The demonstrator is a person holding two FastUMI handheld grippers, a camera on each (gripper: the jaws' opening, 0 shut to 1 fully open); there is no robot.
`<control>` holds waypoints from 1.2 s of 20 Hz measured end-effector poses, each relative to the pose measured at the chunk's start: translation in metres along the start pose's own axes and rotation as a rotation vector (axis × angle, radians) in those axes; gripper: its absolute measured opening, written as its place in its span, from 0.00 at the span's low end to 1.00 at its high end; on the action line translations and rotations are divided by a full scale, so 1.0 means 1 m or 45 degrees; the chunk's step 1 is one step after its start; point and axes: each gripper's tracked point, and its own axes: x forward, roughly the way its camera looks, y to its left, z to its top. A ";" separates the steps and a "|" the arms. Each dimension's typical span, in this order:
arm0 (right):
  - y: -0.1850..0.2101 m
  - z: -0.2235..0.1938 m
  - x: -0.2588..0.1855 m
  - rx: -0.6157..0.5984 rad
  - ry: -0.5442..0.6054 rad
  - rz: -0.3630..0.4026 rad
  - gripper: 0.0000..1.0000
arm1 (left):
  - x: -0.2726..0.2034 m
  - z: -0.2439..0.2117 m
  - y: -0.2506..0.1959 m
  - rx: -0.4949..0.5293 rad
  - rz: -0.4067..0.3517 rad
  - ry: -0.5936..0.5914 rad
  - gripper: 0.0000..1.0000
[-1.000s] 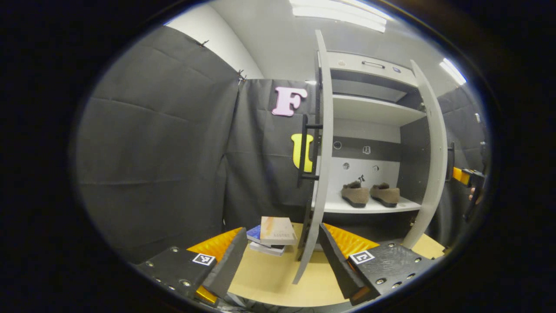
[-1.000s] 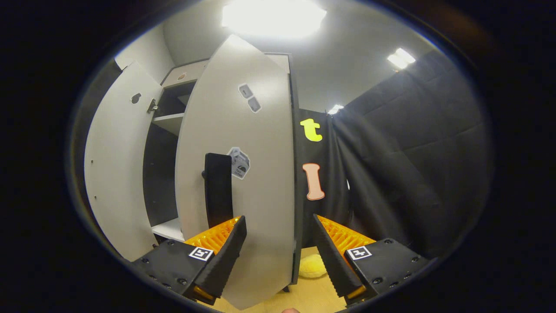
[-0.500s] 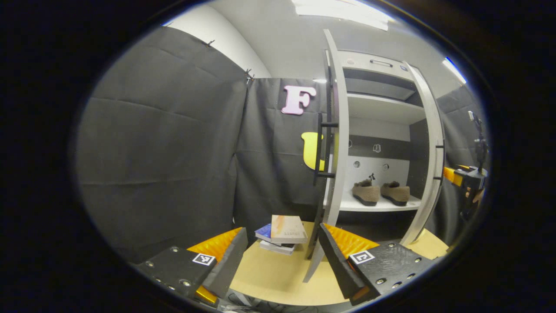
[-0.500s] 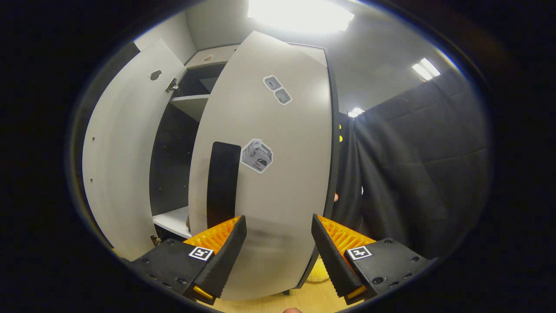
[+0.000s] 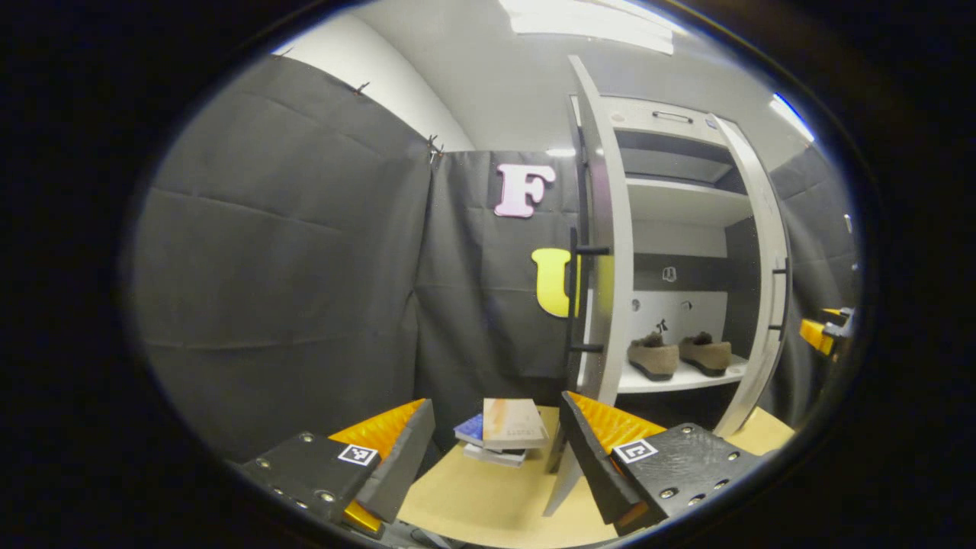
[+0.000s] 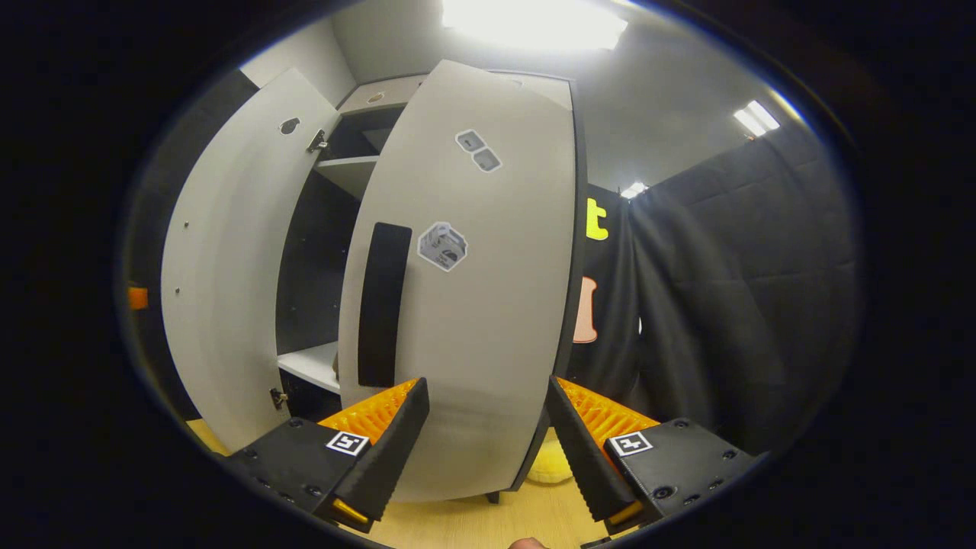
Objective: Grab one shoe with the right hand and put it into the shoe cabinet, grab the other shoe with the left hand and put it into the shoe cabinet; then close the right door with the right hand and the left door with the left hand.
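Shoes (image 5: 677, 354) sit shelved; you're on the right door (image 6: 473, 305), half shut. Push it home with the spread right gripper (image 6: 488, 435); left gripper (image 5: 496, 450), also spread, takes the left door (image 5: 606, 252) next.

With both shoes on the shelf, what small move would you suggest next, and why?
Probably press the right gripper forward against the right door: both shoes sit in the cabinet, that door stands partly open, and the open fingers face its outer side.
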 end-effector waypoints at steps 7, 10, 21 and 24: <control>-0.033 -0.034 -0.020 0.018 0.093 -0.054 0.98 | 0.058 0.045 0.019 0.015 0.073 -0.067 1.00; -0.048 -0.040 -0.024 0.038 0.105 -0.085 0.98 | 0.075 0.053 0.010 -0.003 0.056 -0.073 1.00; -0.063 -0.046 -0.029 0.169 0.100 -0.092 0.97 | 0.075 0.060 -0.025 0.125 0.058 -0.098 1.00; -0.065 -0.044 -0.031 0.149 0.091 -0.086 0.97 | 0.070 0.059 -0.038 0.097 0.018 -0.100 0.87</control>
